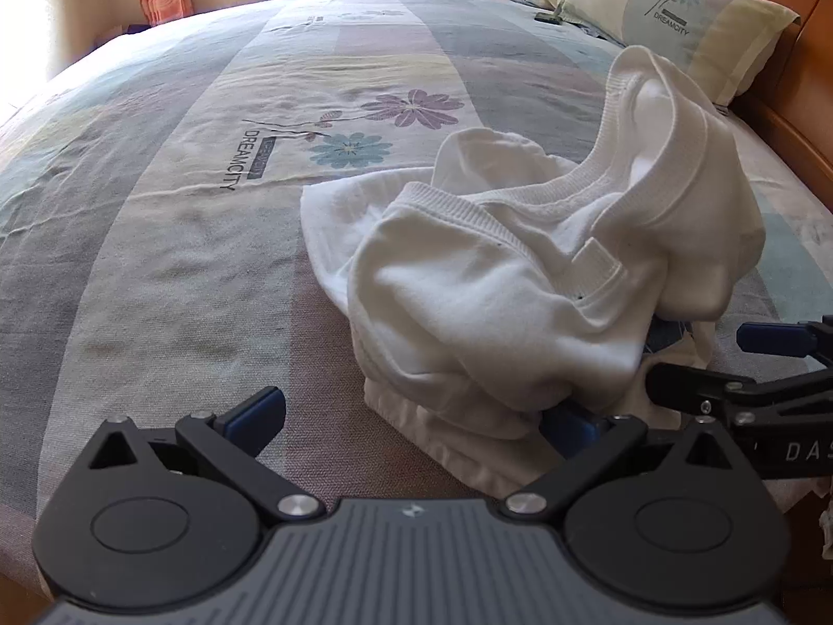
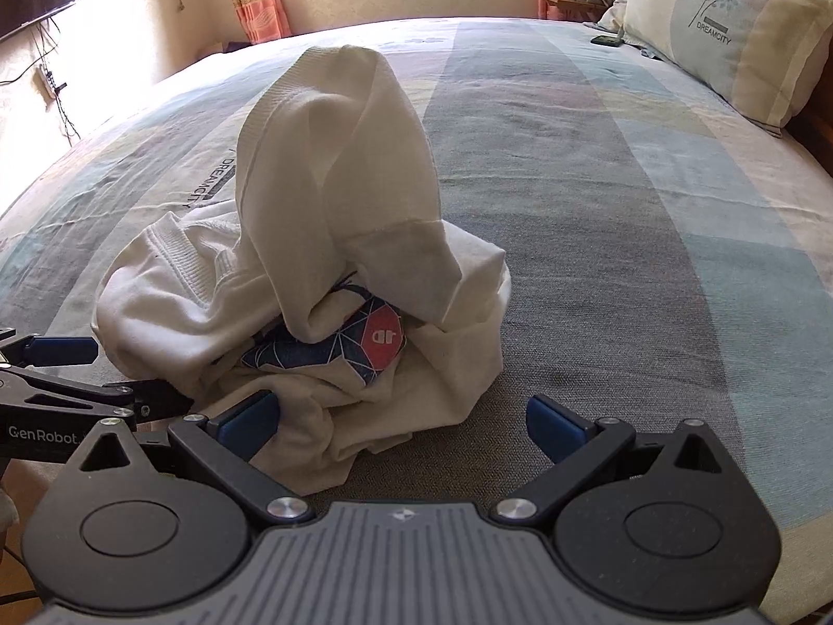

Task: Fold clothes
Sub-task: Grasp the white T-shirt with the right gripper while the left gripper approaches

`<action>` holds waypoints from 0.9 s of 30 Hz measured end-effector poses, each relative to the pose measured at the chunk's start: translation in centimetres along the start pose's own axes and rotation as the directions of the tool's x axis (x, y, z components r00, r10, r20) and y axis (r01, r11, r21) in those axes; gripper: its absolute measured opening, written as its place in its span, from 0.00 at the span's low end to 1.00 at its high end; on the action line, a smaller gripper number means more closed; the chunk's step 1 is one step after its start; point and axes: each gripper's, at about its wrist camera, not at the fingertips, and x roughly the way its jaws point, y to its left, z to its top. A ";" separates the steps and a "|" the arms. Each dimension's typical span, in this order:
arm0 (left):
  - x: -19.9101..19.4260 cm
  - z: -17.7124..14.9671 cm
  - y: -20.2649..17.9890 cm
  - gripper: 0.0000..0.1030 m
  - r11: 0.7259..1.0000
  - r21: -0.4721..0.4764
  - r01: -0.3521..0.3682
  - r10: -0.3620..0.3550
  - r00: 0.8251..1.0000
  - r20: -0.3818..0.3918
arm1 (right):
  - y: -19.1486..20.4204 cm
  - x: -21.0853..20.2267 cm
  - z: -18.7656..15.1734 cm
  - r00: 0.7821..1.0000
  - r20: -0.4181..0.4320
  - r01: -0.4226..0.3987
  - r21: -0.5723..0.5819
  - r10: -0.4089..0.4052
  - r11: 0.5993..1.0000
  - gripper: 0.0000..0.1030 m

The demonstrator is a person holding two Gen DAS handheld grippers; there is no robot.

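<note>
Bedspread open leftward; crumpled shirt blocks right.

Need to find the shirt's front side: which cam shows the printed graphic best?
Right wrist view. The printed graphic, dark blue with a red hexagon, shows in a gap of the crumpled white T-shirt. In the left wrist view, folds of the shirt cover it; only a blue sliver shows.

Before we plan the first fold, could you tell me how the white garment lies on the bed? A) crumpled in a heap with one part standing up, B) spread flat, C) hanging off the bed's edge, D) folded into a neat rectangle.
A: the white garment sits bunched on the bed, one ribbed part rising above the heap.
</note>
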 end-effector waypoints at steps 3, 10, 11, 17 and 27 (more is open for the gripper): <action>0.6 1.3 0.5 1.00 1.000 -0.008 0.008 -0.008 1.000 -0.024 | 0.2 1.1 1.5 0.999 -0.025 -0.022 -0.009 0.022 1.000 1.00; 2.3 3.1 1.7 1.00 1.000 -0.012 0.025 -0.026 0.996 -0.083 | 0.8 3.1 4.3 0.997 -0.060 -0.041 -0.038 0.038 0.998 1.00; 2.6 3.2 1.8 1.00 1.000 -0.007 0.030 -0.030 0.995 -0.095 | 0.9 3.3 4.6 0.997 -0.064 -0.041 -0.044 0.038 0.998 1.00; 4.2 2.2 1.4 1.00 0.997 0.042 0.063 -0.056 0.987 -0.150 | 0.9 4.6 3.8 0.994 -0.099 -0.059 -0.110 0.048 0.992 1.00; 4.4 0.6 1.5 1.00 0.988 0.107 0.112 -0.101 0.990 -0.104 | 1.9 3.7 2.3 0.999 -0.040 -0.046 -0.301 0.036 0.953 1.00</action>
